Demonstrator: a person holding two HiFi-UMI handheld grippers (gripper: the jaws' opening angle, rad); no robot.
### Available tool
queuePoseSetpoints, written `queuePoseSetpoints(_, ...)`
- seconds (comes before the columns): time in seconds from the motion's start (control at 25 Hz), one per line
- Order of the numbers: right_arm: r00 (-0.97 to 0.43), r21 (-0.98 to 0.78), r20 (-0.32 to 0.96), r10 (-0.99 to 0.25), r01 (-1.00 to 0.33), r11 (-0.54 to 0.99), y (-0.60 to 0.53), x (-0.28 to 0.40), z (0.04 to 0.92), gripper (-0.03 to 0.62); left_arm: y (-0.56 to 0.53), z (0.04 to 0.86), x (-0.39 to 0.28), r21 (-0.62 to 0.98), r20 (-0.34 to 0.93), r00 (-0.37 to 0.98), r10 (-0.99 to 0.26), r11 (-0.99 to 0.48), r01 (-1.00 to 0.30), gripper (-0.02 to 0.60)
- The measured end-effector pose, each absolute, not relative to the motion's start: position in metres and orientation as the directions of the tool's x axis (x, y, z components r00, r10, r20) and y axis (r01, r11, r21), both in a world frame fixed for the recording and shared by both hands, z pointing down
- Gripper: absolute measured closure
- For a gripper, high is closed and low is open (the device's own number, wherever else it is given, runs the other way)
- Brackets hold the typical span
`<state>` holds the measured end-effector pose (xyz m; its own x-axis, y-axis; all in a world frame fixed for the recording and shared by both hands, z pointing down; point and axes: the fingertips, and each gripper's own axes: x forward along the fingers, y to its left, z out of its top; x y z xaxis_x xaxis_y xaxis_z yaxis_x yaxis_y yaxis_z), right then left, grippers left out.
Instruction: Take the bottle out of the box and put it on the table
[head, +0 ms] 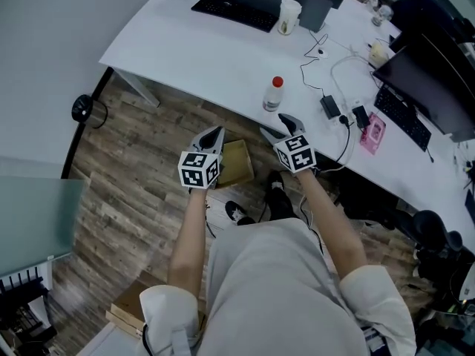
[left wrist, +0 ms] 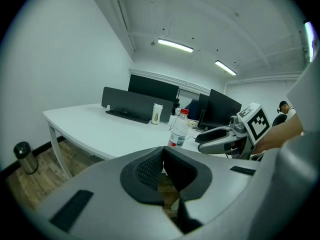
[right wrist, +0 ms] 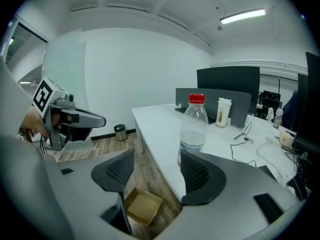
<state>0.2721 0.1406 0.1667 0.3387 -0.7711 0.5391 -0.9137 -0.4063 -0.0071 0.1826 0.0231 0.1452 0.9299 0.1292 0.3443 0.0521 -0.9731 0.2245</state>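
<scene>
Head view: bottle (head: 273, 95) print illegible.

Left gripper (head: 215, 133) closed; right gripper (head: 277, 124) spread apart; both forearms extended forward

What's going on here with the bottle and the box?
A person holds a gripper in each hand. The water bottle stands upright near the white table's edge; the cardboard box sits open and empty on the floor. The left gripper has its jaws together; the right gripper has them apart, holding nothing.
</scene>
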Motion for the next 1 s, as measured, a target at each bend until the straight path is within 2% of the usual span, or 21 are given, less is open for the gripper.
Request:
queuePoseSetpoints(0.6, 0.38, -0.061, 0.469, -0.797, -0.886, -0.459, 0.186, 0.179, 0.172, 0.296, 0.061, 0.156, 0.094, 0.172, 0.357, 0.93, 0.085, -0.985, 0.024, 0.568)
queuePoseSetpoints(1.0, 0.423, -0.135, 0.458, -0.782, -0.836, -0.531, 0.206, 0.149, 0.197, 0.298, 0.064, 0.171, 0.064, 0.138, 0.382, 0.922, 0.061, -0.99, 0.008, 0.568)
